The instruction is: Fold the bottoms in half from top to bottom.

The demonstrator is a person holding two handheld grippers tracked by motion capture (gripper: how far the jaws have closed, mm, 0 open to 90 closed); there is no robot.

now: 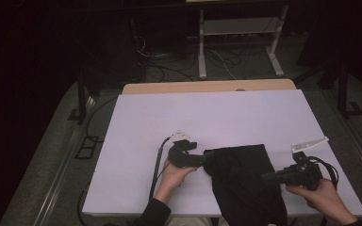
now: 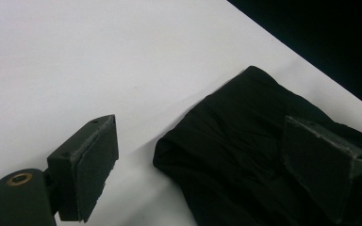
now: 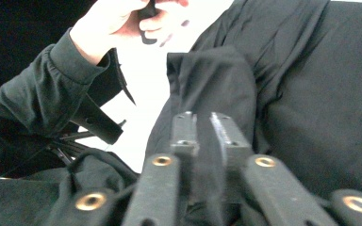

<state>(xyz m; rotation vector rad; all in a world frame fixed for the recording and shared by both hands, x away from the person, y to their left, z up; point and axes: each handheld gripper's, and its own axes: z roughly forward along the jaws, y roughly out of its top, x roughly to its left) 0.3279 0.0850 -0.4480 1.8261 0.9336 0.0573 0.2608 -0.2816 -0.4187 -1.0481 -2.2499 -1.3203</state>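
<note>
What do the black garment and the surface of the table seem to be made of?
The black garment looks like a soft woven fabric, matte: it folds and wrinkles loosely and hangs over the near edge. The exact fibre cannot be told. The table top looks like a smooth, hard white laminate or painted board, with a faint sheen; a wood-coloured strip shows at its far edge.

One black garment (image 1: 245,181) is lying on one white table (image 1: 179,117). Two hands are holding two grippers: left gripper (image 1: 202,161), right gripper (image 1: 266,177).
</note>
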